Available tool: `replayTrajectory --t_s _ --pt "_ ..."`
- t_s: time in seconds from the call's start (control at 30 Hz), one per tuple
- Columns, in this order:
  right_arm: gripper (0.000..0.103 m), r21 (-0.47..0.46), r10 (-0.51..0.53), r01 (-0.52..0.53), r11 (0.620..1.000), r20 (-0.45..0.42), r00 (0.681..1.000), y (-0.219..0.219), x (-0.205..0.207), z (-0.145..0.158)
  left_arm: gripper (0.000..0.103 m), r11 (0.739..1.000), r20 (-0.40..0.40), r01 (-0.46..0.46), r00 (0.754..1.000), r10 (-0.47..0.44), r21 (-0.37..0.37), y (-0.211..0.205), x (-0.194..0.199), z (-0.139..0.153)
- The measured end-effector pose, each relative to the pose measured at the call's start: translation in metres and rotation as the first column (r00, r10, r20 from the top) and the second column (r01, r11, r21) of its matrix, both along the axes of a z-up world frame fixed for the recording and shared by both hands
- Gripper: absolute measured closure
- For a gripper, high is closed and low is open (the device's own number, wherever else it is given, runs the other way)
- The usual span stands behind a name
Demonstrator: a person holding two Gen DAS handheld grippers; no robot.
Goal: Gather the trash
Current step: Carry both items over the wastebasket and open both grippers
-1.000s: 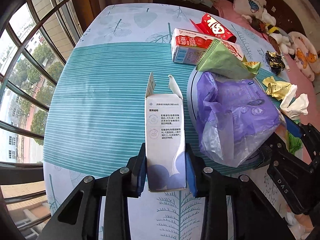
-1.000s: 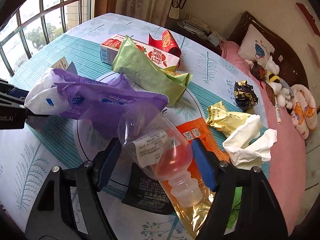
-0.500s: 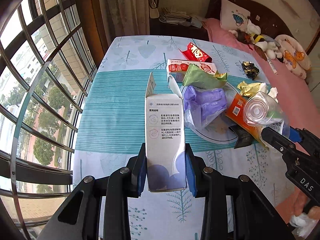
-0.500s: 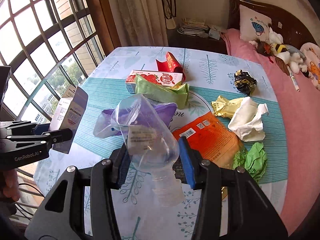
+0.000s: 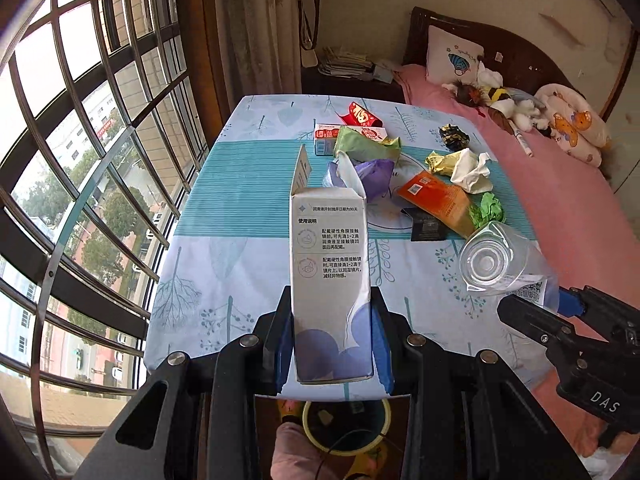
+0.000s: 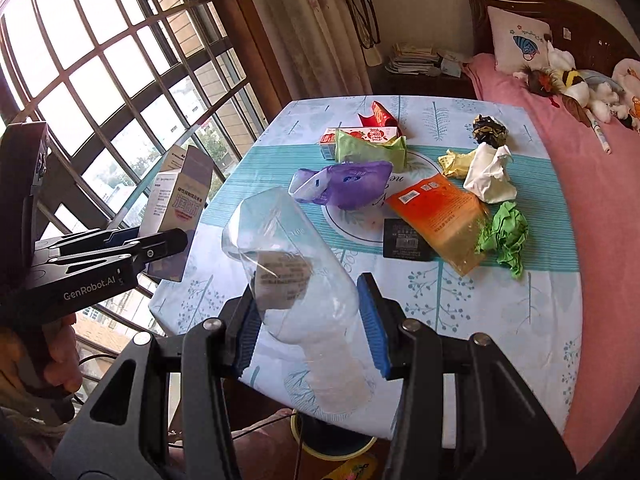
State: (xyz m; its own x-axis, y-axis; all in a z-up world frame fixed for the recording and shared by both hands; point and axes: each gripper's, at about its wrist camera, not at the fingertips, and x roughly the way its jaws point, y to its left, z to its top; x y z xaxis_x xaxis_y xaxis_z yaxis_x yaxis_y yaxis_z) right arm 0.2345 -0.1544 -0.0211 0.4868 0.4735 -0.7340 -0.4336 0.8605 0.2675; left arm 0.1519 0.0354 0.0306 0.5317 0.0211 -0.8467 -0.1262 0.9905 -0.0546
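Here, the left gripper (image 5: 331, 340) clamps the box (image 5: 329, 284) at its base, open flaps pointing to 12 o'clock; being light, crushable card, it needs grip low across its flat sides. The right gripper (image 6: 311, 326) clamps the bottle (image 6: 294, 276) at its shoulder, neck toward 6 o'clock; it is thin, slippery, easily dented. Both hang above the table's (image 6: 500, 320) near edge, over the bin (image 5: 347, 426).

The near half of the surface (image 6: 480, 312) lay bare, giving open passage. Wrappers crowded its far half: a purple bag (image 6: 352, 186), orange packet (image 6: 440, 212), green wad (image 6: 506, 236). The window grille (image 5: 100, 140) hemmed the left edge, the bed (image 6: 600, 200) the right.
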Motion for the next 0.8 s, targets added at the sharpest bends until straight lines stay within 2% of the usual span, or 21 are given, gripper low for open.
replayTrajectory --t_s 0.23,0.47,0.67,0.8 --pt "0.061 0.015 0.06 -0.06 0.998 -0.062 0.996 -0.018 -0.071 -0.011 0.07 1.0 -0.063 0.011 0.998 -0.013 -0.028 -0.024 -0.067 -0.017" --pt "0.061 0.031 0.043 -0.039 0.999 -0.157 0.987 -0.032 -0.115 -0.038 0.07 0.997 -0.114 0.074 0.991 -0.076 -0.018 -0.032 -0.089 -0.038" --pt "0.061 0.024 -0.039 0.046 0.999 -0.236 0.971 -0.038 -0.135 -0.069 0.07 0.984 -0.199 0.178 0.964 -0.179 -0.025 -0.036 -0.102 -0.084" --pt "0.061 0.004 -0.128 0.136 0.991 -0.313 0.941 -0.039 -0.152 -0.107 0.07 0.966 -0.255 0.255 0.933 -0.254 -0.03 -0.042 -0.111 -0.131"
